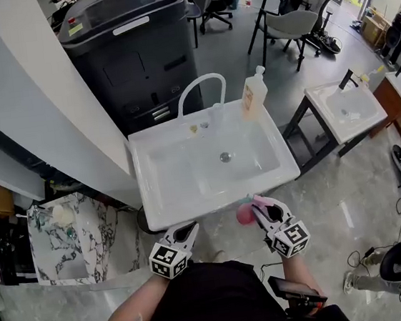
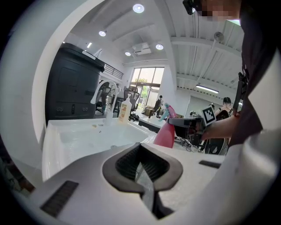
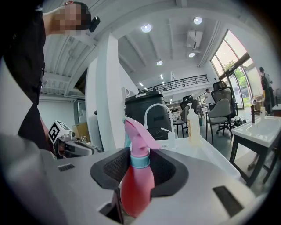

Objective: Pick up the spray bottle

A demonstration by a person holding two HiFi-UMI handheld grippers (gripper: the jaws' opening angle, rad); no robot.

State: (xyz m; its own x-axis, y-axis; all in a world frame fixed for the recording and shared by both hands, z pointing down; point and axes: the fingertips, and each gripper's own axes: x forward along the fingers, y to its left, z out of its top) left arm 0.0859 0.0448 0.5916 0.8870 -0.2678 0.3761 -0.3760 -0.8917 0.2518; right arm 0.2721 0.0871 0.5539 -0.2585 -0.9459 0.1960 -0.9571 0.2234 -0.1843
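The pink spray bottle (image 3: 137, 186) hung upright in the right gripper (image 3: 139, 171). The jaws were clamped on its shoulder and neck, with the teal collar and pink trigger head standing above the ribbed pads. Taking it at the narrowing just under the collar probably let the wider head act as a stop, so the bottle could not slide down through the jaws. Keeping it upright also kept the nozzle pointing away from the person.

In the head view the bottle (image 1: 245, 214) was off any surface. It was carried just in front of the near rim of the white sink (image 1: 165, 216), close to the person's body, so the pick-up looked done.

The left gripper (image 1: 187, 229) sat beside it at the same front edge. Its jaws were closed together on nothing (image 2: 141, 163). It seemed to be parked out of the way, since one gripper was enough for a light bottle.

Farther out, the basin was bare. An arched white faucet (image 1: 200, 84) and a clear soap dispenser (image 1: 254, 94) stood at its far rim. Behind them was a dark grey cabinet (image 1: 130, 45), and a second small sink (image 1: 346, 108) stood well apart to the right.
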